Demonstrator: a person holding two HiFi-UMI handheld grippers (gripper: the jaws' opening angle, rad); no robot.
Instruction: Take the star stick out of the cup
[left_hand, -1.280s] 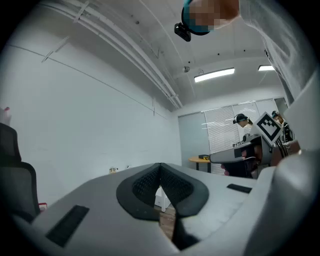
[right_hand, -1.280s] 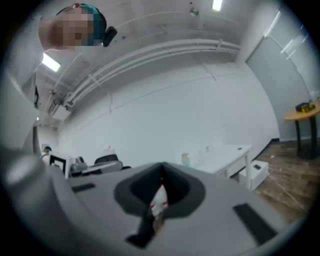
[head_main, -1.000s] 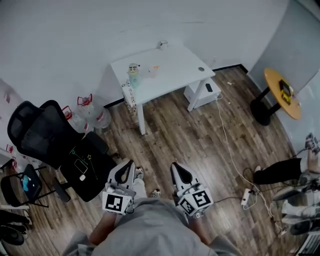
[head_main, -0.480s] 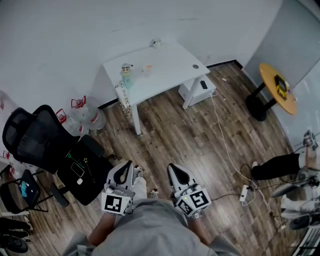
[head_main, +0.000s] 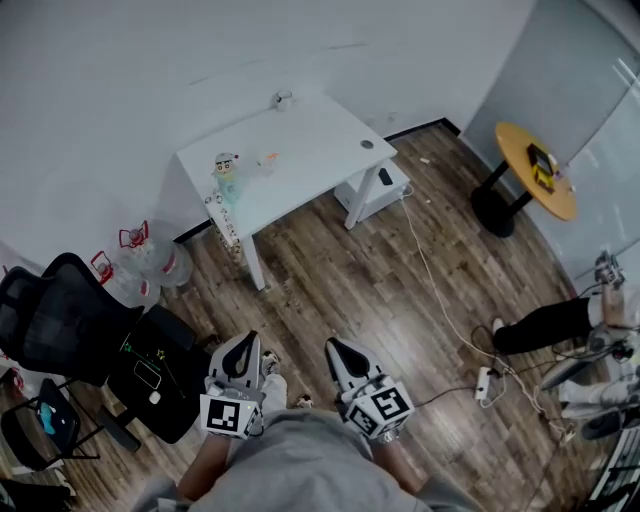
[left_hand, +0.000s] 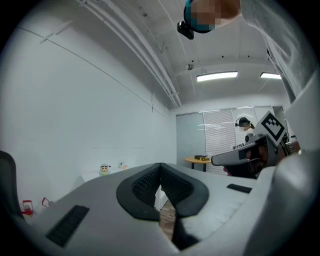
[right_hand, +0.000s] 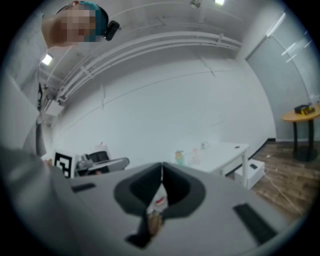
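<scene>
The cup (head_main: 228, 166), a small pale green one with a cartoon figure on it, stands on the white table (head_main: 310, 150) far ahead of me. It also shows tiny in the left gripper view (left_hand: 104, 169) and the right gripper view (right_hand: 179, 157). A small orange item (head_main: 267, 158) lies beside it; the star stick is too small to make out. My left gripper (head_main: 243, 341) and right gripper (head_main: 333, 348) are held close to my body above the wood floor, both shut on nothing, jaws pressed together.
A black office chair (head_main: 50, 310) and a black stool (head_main: 150, 370) with small items stand at left, water bottles (head_main: 140, 265) near the wall. A white box (head_main: 375, 185) sits under the table. A round yellow table (head_main: 533, 170), a floor cable with power strip (head_main: 484, 380) and a person's leg (head_main: 545, 325) are at right.
The head view has swung: the table and cup slid left and slightly down in the picture, and the chair moved toward the left edge. Both grippers stay shut near my body.
</scene>
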